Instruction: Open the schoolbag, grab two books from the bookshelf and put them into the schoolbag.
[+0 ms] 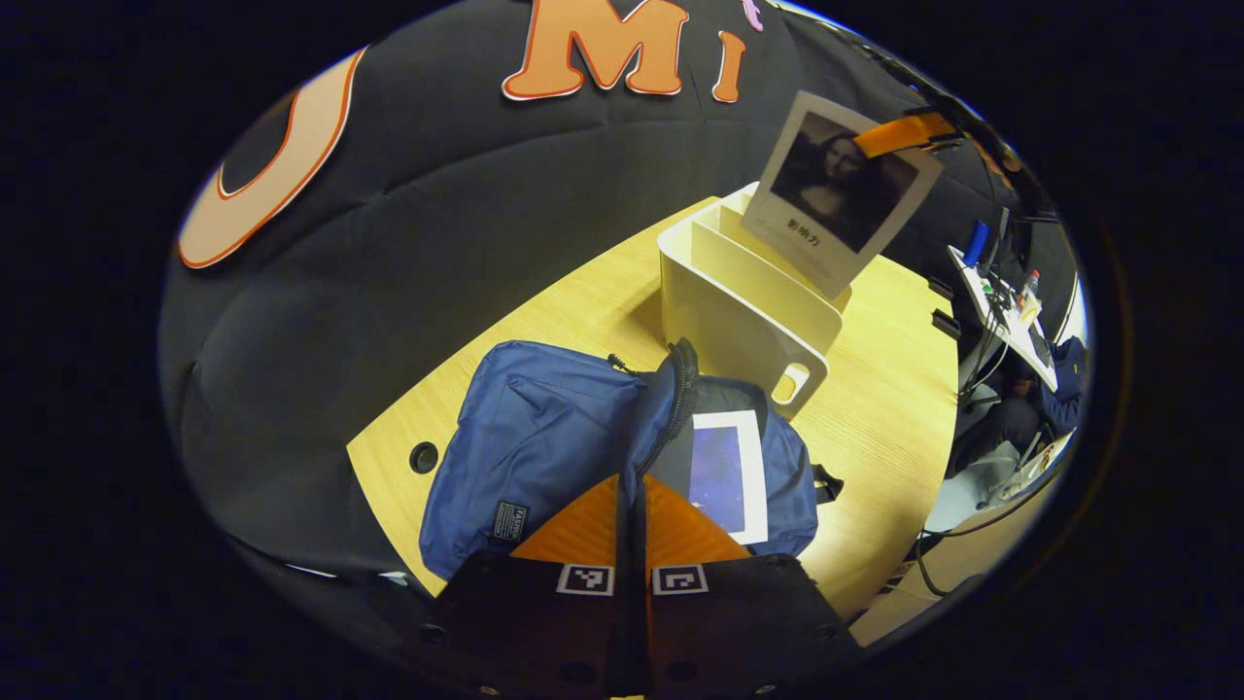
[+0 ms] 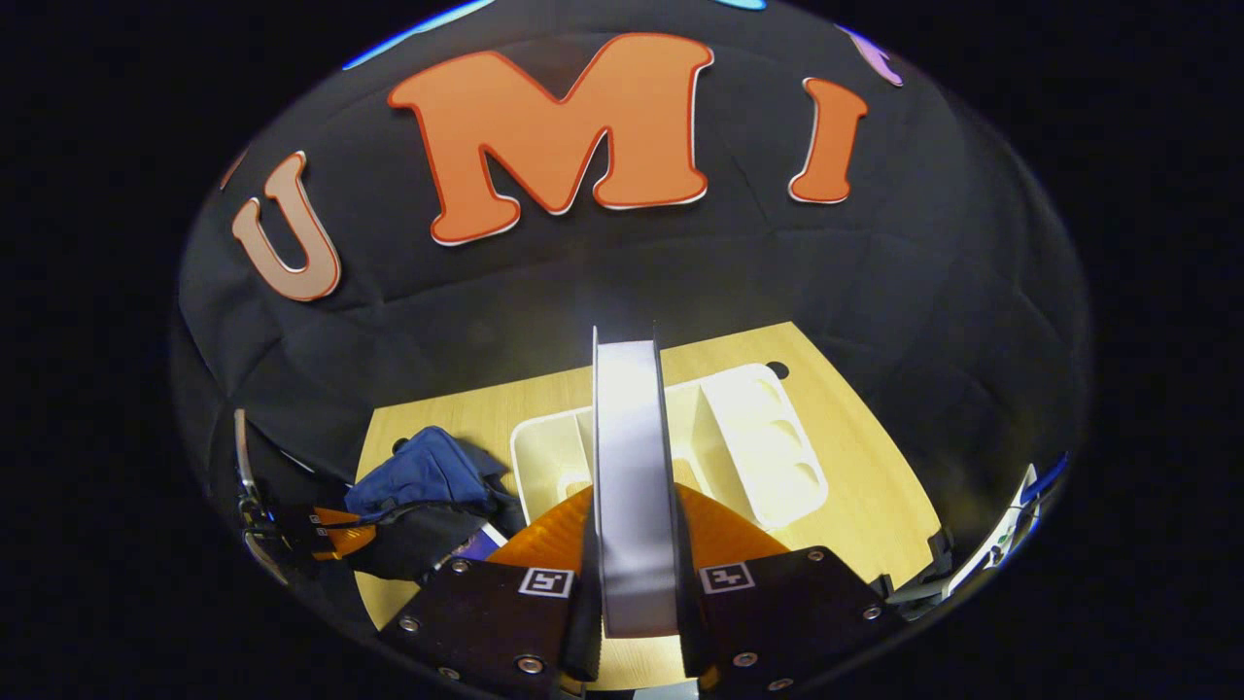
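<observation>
A blue schoolbag (image 1: 544, 437) lies open on the wooden table (image 1: 884, 418), and a white-bordered book (image 1: 727, 474) shows inside it. My left gripper (image 1: 632, 483) is shut on the bag's zipped flap edge and holds it up. In the right gripper view that gripper (image 2: 332, 537) is at the far left on the bag (image 2: 428, 472). My right gripper (image 2: 632, 498) is shut on a second book (image 2: 632, 457), seen edge-on. In the left gripper view this book (image 1: 841, 194), with a portrait on its cover, hangs above the white bookshelf (image 1: 739, 301) in the right gripper (image 1: 904, 134).
The bookshelf (image 2: 753, 447) has several upright slots and a handle hole in its end. A round cable hole (image 1: 424, 457) lies in the table near the bag. Beyond the table's right edge stands a cluttered desk (image 1: 1006, 311) with cables.
</observation>
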`<state>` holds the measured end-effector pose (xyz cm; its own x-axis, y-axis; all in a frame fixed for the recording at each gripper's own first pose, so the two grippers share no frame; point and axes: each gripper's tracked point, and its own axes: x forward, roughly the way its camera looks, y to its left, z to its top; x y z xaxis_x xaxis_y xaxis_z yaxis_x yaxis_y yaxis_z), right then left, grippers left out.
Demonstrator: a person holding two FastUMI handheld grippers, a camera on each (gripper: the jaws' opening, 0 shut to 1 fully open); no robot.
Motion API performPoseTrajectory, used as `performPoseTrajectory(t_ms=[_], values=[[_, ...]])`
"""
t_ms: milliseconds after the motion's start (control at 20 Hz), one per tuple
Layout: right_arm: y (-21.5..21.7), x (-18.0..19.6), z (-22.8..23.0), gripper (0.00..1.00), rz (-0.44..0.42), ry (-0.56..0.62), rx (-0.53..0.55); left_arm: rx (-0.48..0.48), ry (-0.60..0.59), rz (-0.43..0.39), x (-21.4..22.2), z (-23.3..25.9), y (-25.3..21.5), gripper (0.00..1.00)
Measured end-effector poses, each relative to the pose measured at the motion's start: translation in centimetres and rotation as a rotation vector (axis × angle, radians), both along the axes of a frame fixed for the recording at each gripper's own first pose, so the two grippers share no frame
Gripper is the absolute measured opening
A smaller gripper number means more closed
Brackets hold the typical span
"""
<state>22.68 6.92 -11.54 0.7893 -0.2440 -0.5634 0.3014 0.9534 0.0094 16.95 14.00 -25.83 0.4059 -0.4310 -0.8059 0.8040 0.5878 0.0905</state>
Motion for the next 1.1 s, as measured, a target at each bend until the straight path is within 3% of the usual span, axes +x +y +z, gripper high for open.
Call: performPoseTrajectory(t_ms=[150, 400, 450, 500, 550, 700, 800, 1100], values=[[0.2, -2.2, 1.1, 0.32, -0.060, -0.056, 0.017, 0.005, -0.007, 0.010, 0.2, -0.1, 0.2, 0.01], [2.2, -5.4, 0.4, 0.32, -0.090, -0.118, 0.120, 0.011, -0.020, -0.052, -0.2, 0.0, -0.2, 0.00], [2.6, -6.3, -0.8, 0.30, -0.101, -0.100, 0.132, 0.013, -0.021, -0.061, -0.3, 0.0, -0.2, 0.00], [3.4, -6.8, -2.5, 0.18, -0.106, -0.070, 0.160, 0.012, -0.022, -0.066, -0.3, -0.1, -0.1, 0.00], [4.6, -7.5, -4.0, 0.29, -0.096, -0.039, 0.189, 0.010, -0.022, -0.071, -0.3, -0.1, -0.2, 0.00], [8.3, -8.5, -7.1, 0.28, -0.049, 0.011, 0.292, 0.010, -0.020, -0.091, -0.4, -0.2, -0.2, 0.00], [9.1, -9.2, -8.4, 0.28, -0.069, 0.017, 0.323, 0.009, -0.020, -0.097, -0.3, -0.2, -0.2, 0.00], [11.4, -8.8, -9.5, 0.28, -0.080, -0.055, 0.504, -0.002, -0.013, -0.115, -0.7, 0.0, -0.4, 0.00]])
